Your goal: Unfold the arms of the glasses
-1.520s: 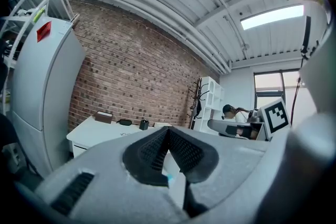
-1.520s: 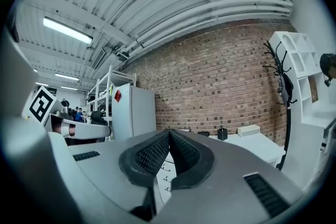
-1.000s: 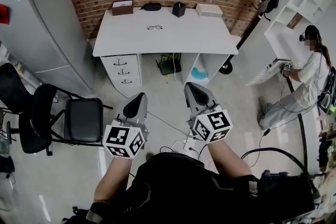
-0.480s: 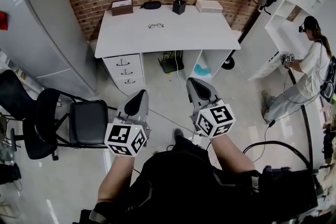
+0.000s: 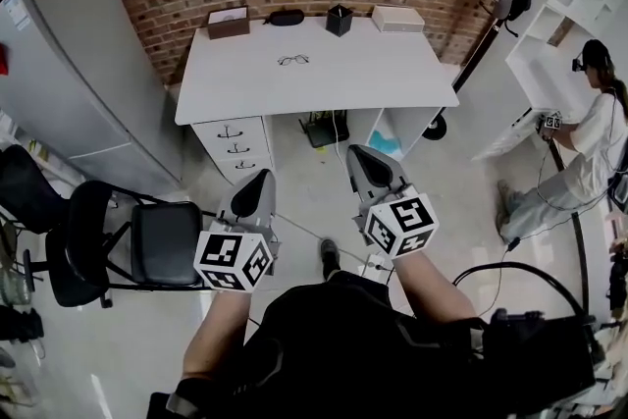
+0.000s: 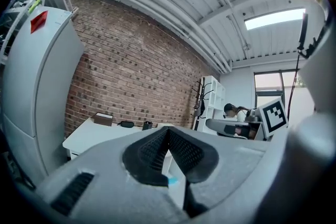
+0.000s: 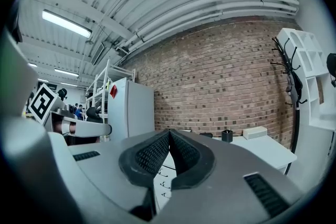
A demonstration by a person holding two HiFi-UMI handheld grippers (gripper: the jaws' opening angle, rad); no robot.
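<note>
A pair of thin-framed glasses (image 5: 292, 60) lies on the white desk (image 5: 373, 78) by the brick wall, far ahead of both grippers. My left gripper (image 5: 257, 191) and right gripper (image 5: 365, 167) are held level over the floor, side by side, both shut with nothing between the jaws. In the left gripper view the ribbed pads (image 6: 181, 150) meet at the tip, with the desk (image 6: 92, 136) small in the distance. The pads (image 7: 152, 155) also meet in the right gripper view, and the desk (image 7: 262, 149) shows behind them. The glasses cannot be made out in either gripper view.
On the desk's back edge stand a brown box (image 5: 228, 21), a dark case (image 5: 286, 17), a black pen cup (image 5: 340, 19) and a white box (image 5: 397, 18). A black chair (image 5: 162, 235) is at the left, a grey cabinet (image 5: 69, 83) beyond it. A person (image 5: 589, 147) stands at white shelves, right. Cables cross the floor.
Both grippers and the camera have moved toward the desk, which now sits slightly lower and larger in the head view. The jaws stayed shut.
</note>
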